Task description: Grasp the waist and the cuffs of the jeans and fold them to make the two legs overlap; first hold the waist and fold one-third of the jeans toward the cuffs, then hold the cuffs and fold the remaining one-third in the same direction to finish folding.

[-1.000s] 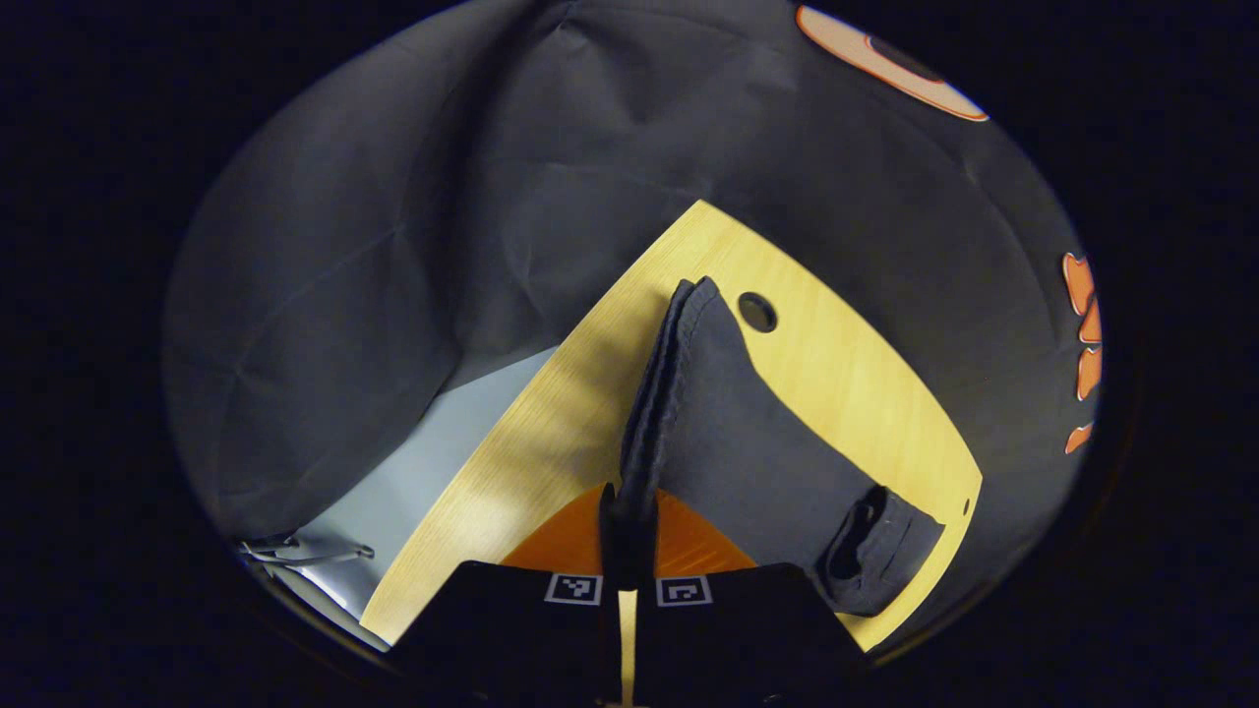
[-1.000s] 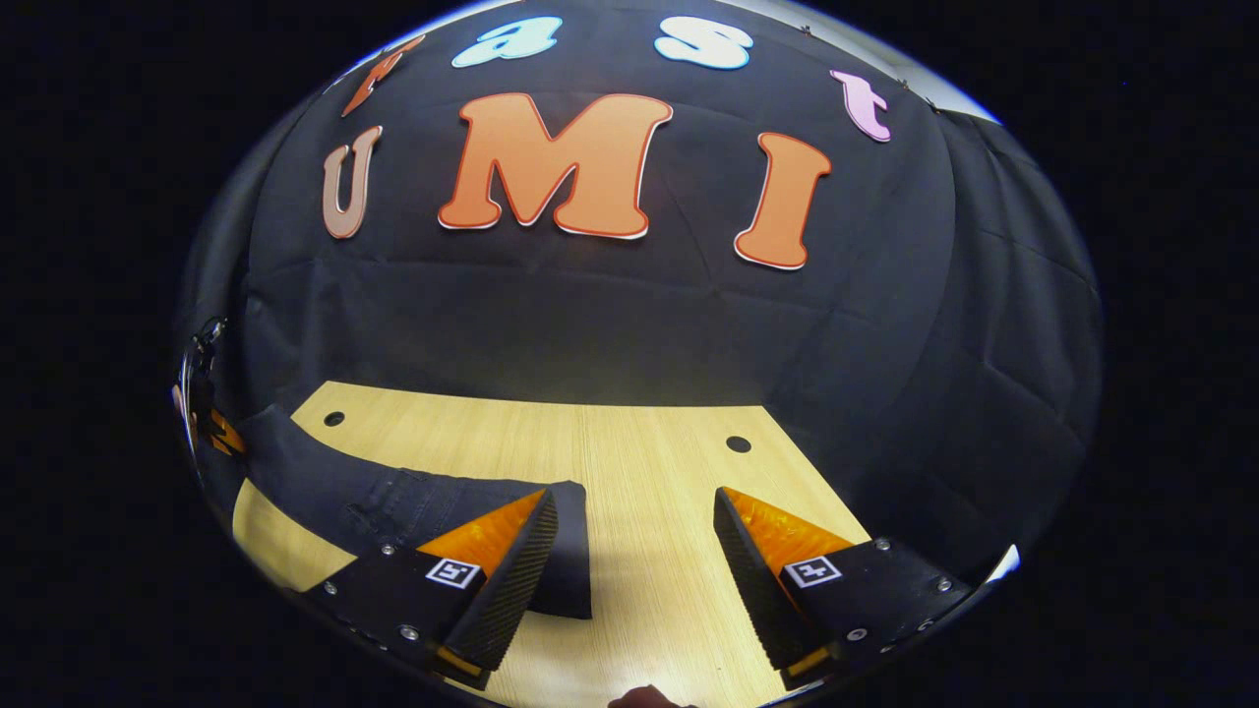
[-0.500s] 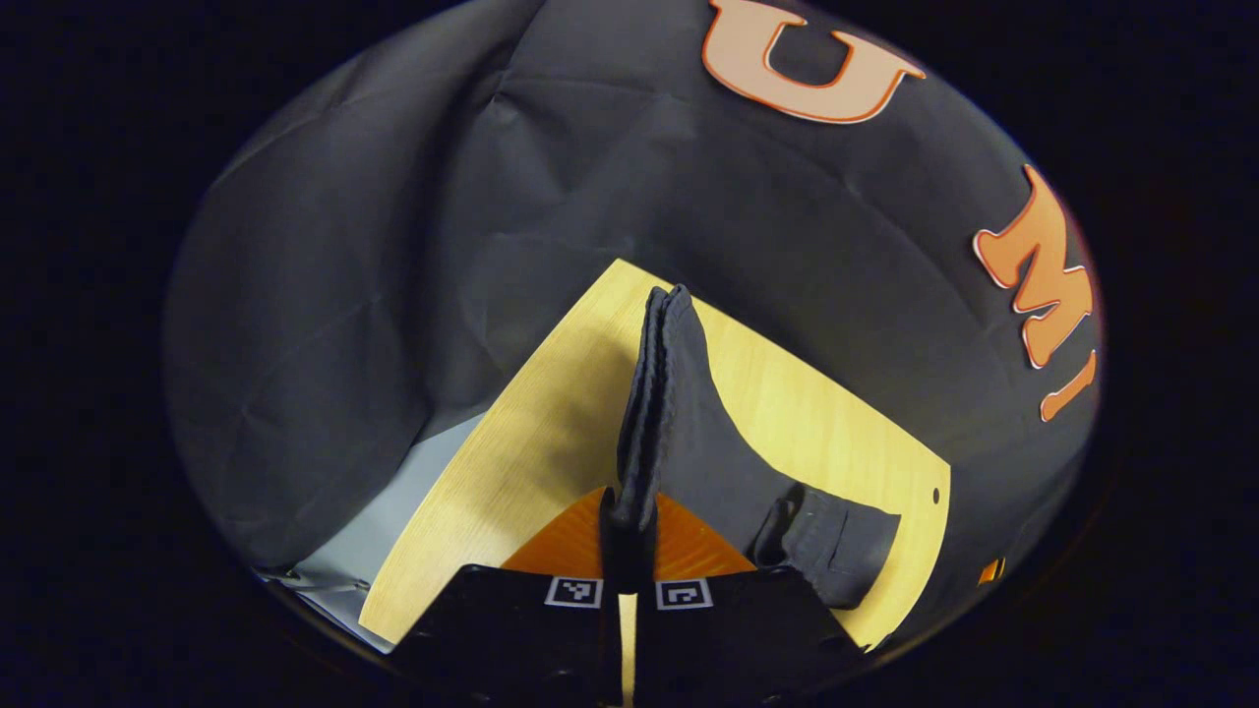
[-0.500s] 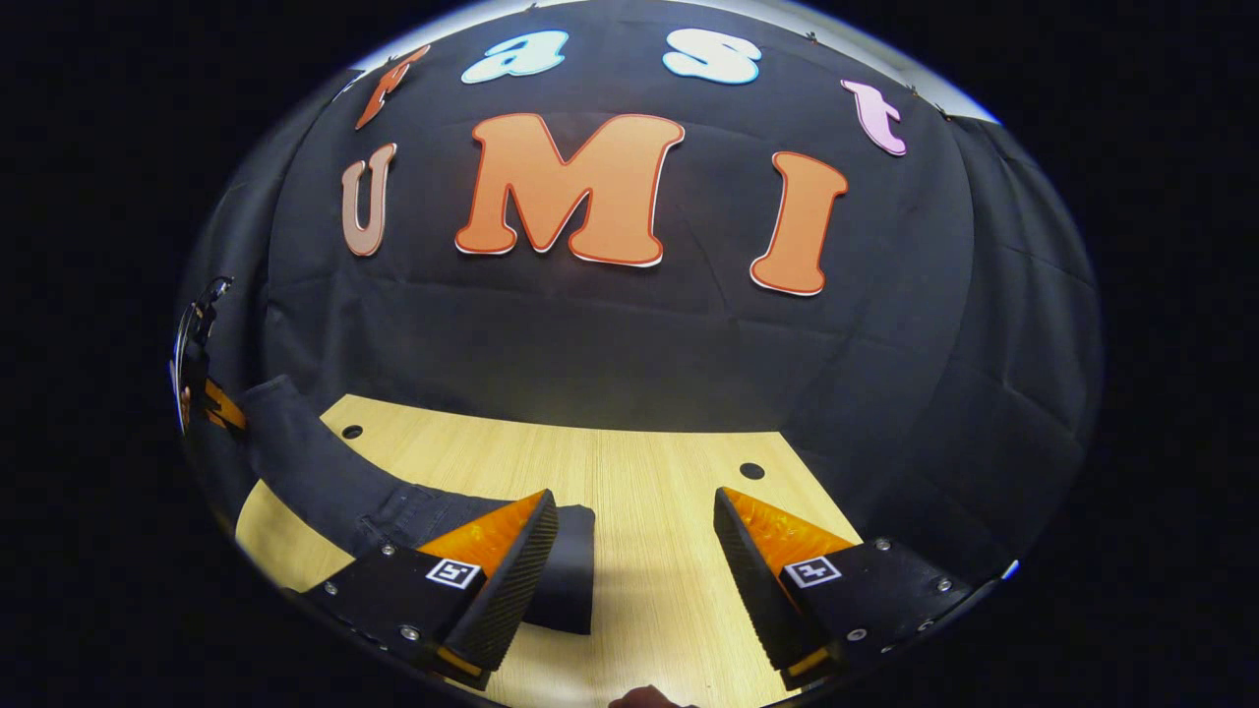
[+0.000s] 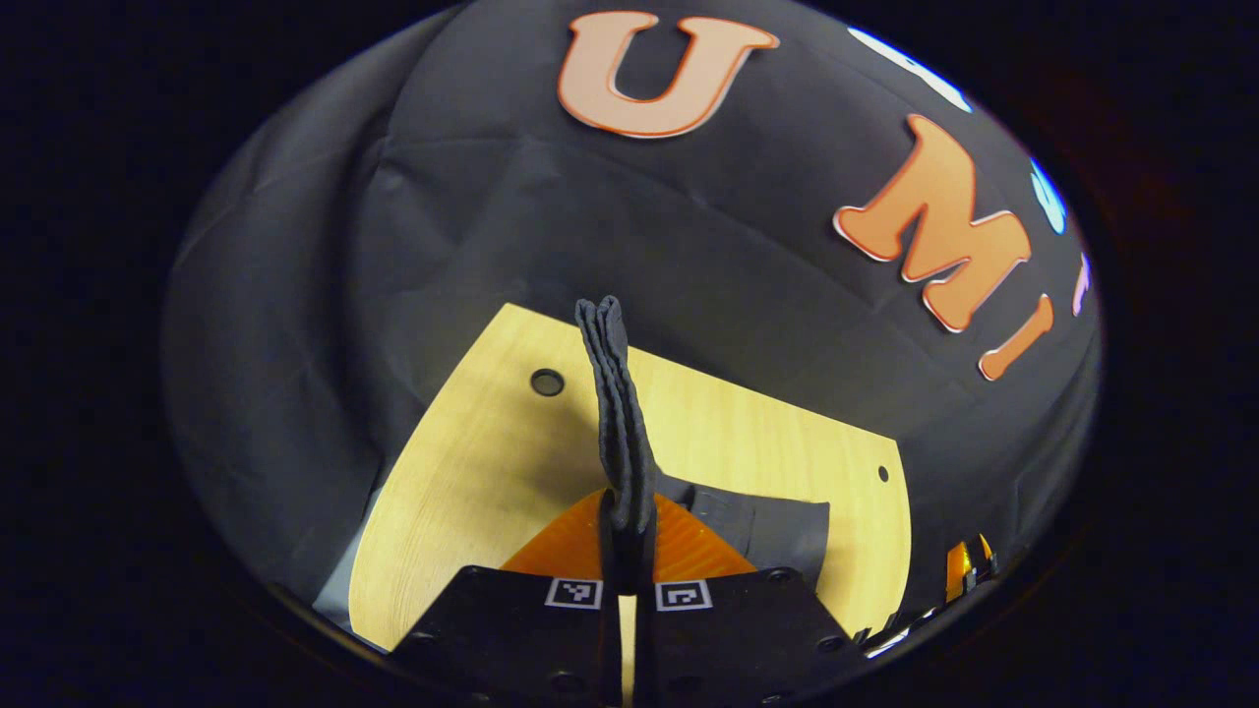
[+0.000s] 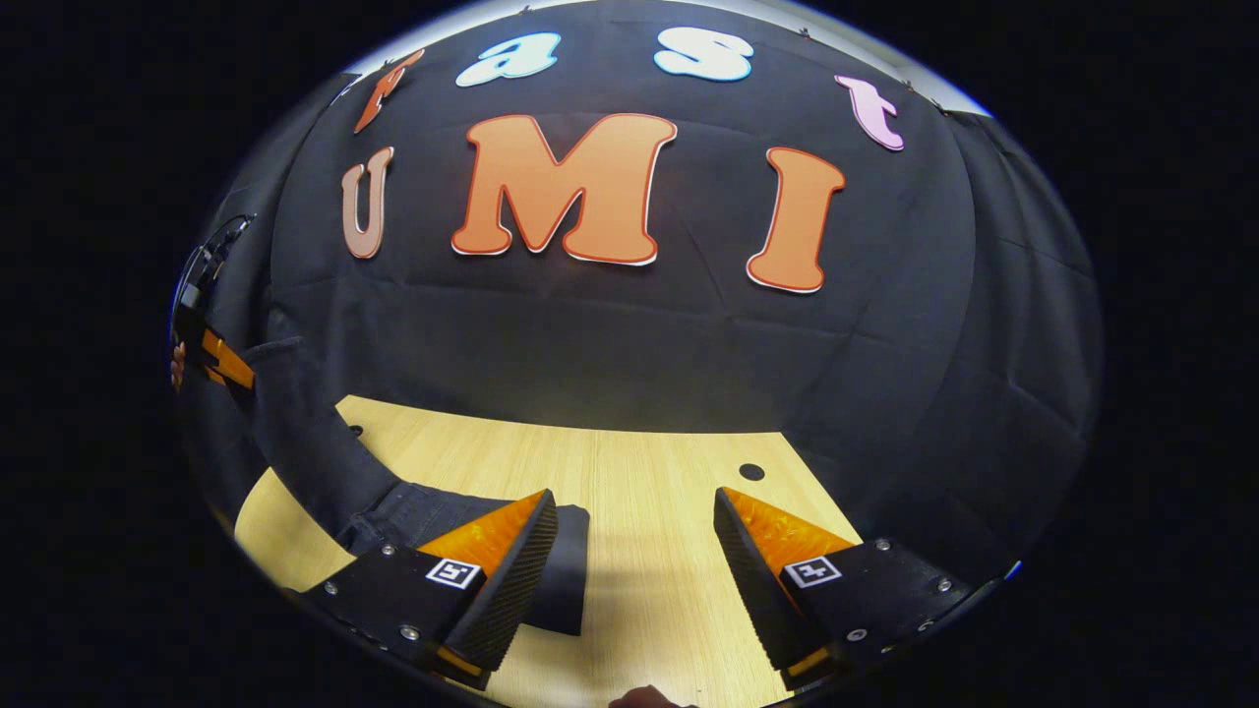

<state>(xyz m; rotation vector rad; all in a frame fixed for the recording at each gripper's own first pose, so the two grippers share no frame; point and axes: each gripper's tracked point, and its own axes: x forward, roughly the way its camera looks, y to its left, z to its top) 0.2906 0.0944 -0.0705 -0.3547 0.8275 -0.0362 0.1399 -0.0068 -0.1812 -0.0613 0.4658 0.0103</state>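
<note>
The dark jeans [image 5: 615, 393] rise edge-on from my left gripper [image 5: 628, 521], which is shut on their stacked cuffs. Their folded waist end [image 5: 777, 526] lies flat on the wooden table [image 5: 472, 472]. In the right gripper view the jeans [image 6: 315, 442] slope up from the table to the left gripper [image 6: 221, 359] at the far left. The folded end [image 6: 563, 560] lies just behind my right gripper's left finger. My right gripper [image 6: 634, 497] hovers open over the table [image 6: 649, 462] with nothing between its fingers.
The table has small round holes [image 5: 547, 382] [image 6: 751, 472] near its back corners. The black cloth wall hangs close behind the table's far edge. The right gripper [image 5: 964, 565] shows at the lower right of the left gripper view.
My left gripper has lifted the cuffs higher and swung round toward the wall, so the leg stands steeper and less cloth lies flat. The right gripper has barely moved.
</note>
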